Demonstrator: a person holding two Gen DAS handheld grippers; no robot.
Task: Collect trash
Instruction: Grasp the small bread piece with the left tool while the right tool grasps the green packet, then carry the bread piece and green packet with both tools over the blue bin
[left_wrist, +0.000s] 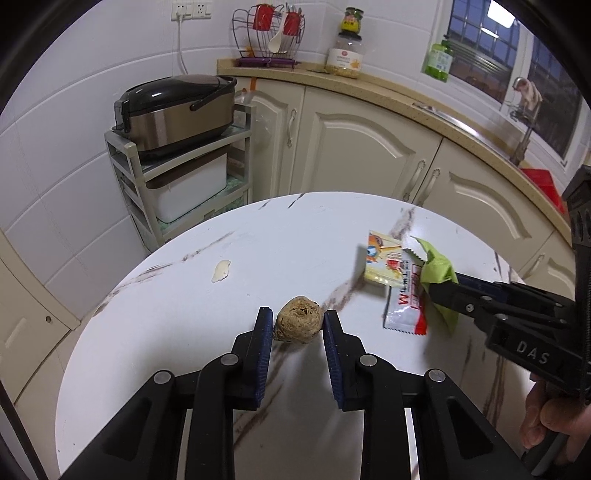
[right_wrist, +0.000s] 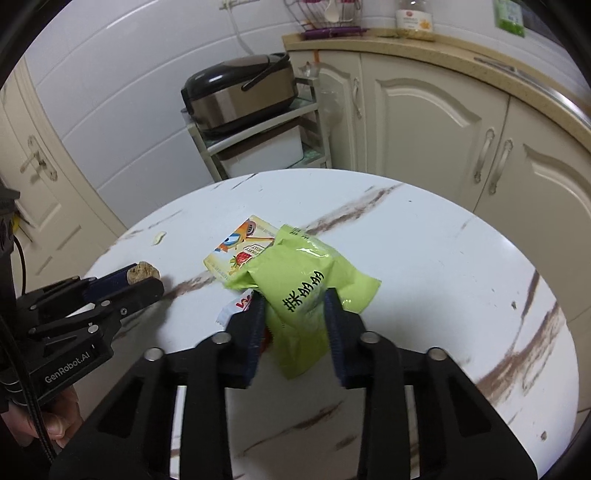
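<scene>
Left wrist view: left claw (left_wrist: 298, 325) clenched on a brown, lumpy scrap (left_wrist: 297, 323), blue pads pressing both its sides. Scrap sits at or just above the round marble-look desk (left_wrist: 184, 332); contact with the surface cannot be told. Small pale peel fragment (left_wrist: 221, 270) lies apart, further back on the left. At right, the right claw (left_wrist: 441, 291) reaches in from the side, bunching the green wrapper (left_wrist: 437, 267) over a yellow cartoon packet (left_wrist: 384, 264) and a red-and-white sachet (left_wrist: 404, 312).

Right wrist view: right claw (right_wrist: 295, 314) clenched on the green wrapper (right_wrist: 303, 280), pads squeezing its lower half; film crumples between them. Yellow packet (right_wrist: 240, 247) and red-and-white sachet (right_wrist: 238, 306) lie beneath, partly covered; whether either is caught in the grip cannot be told. Left claw (right_wrist: 147, 280) at left with the brown scrap (right_wrist: 142, 271) showing at its tip. A hand (right_wrist: 59, 417) holds that tool's handle.

Judgement: both grips appear set; lifting comes next. No bin is in view. Raise the wrapper straight up and slowly, since slick film may slip or drag the packets underneath sideways. Keep firm pressure on the crumbly scrap without crushing it. Peel fragment and both flat packets remain to collect.
</scene>
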